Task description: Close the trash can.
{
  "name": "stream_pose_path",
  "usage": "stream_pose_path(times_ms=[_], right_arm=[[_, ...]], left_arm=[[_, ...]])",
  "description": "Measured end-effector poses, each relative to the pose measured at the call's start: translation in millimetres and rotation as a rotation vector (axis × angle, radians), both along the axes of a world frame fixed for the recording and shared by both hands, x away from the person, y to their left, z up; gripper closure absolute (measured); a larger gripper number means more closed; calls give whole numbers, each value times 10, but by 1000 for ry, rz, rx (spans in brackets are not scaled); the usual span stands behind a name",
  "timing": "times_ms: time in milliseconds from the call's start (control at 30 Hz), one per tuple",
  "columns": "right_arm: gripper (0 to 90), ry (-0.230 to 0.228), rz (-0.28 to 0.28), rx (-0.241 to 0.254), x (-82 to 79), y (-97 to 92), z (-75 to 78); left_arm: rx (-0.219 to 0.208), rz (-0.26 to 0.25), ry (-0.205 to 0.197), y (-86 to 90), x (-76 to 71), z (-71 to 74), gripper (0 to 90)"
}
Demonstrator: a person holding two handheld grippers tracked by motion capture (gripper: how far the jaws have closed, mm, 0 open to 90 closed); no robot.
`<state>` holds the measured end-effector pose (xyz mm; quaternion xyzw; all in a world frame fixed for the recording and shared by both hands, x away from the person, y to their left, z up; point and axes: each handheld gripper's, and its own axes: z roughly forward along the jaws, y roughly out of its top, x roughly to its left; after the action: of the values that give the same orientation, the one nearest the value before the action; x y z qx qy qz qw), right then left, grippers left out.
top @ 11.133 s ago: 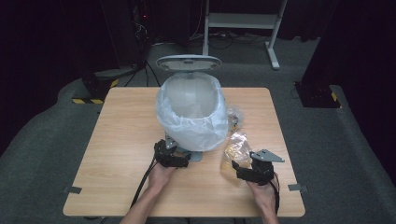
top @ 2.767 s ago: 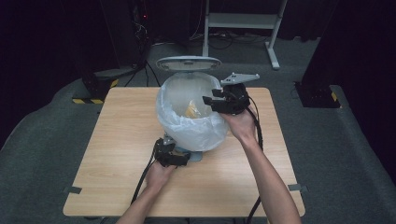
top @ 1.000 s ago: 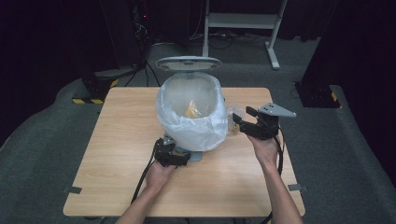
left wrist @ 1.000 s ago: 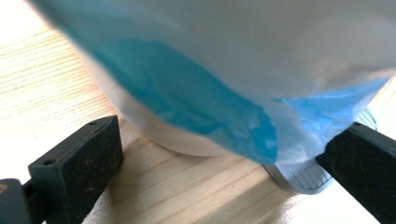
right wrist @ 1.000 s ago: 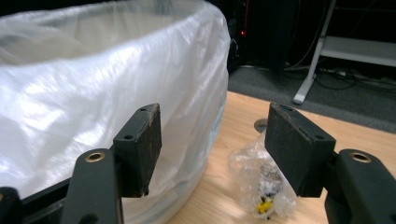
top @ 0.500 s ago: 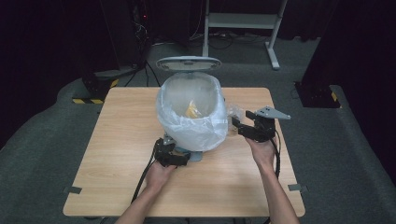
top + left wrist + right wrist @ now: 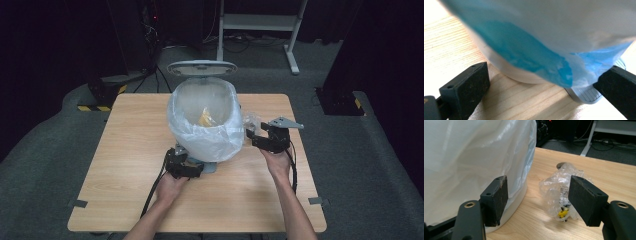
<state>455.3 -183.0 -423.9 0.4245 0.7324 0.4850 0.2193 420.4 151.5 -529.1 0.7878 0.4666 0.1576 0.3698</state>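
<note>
Table: a pale wooden top is standing on grey carpet, with dark equipment lying beyond its far edge.

Bin: a small pedal bin is sitting near the table's centre, its lid standing open at 12 o'clock. A white plastic liner is draping over the rim and down the sides.

Yellow scrap: a small yellow piece is lying inside the bin.

Pedal: a grey ribbed pedal is sticking out from the bin's base at 6 o'clock, on the table.

Left gripper: it is resting low at the bin's foot, at 6 o'clock from the bin. Its jaws are standing apart either side of the base and pedal in the left gripper view; one pad is lying close against the pedal, though whether it is pressing there cannot be told.

Plastic wrapper: a crumpled clear wrapper with a yellow-and-black speck inside is lying on the table at 3 o'clock from the bin, just beside it.

Right gripper: it is pointing toward the wrapper from 5 o'clock of it. Its jaws have just been opening and are standing wide; the wrapper is lying just beyond them, with no pad pressing on it.

Hands: a person's forearms are coming in from 6 o'clock, each hand carrying one gripper.
</note>
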Motion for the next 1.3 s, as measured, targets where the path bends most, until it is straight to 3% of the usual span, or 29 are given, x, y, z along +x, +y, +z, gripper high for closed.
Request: stream_pose_path(times_ms=[367,1033,1300], right_arm=[[303,34,-40,-38,138,72,-224],[249,98,-124,-58,375,109,-464],[206,108,-156,-100,430,158,-553]], left_arm=[[0,0,0,0,0,0,7],[4,2,-7,0,0,1,7],[1,-1,1,-1,-2,0,7]])
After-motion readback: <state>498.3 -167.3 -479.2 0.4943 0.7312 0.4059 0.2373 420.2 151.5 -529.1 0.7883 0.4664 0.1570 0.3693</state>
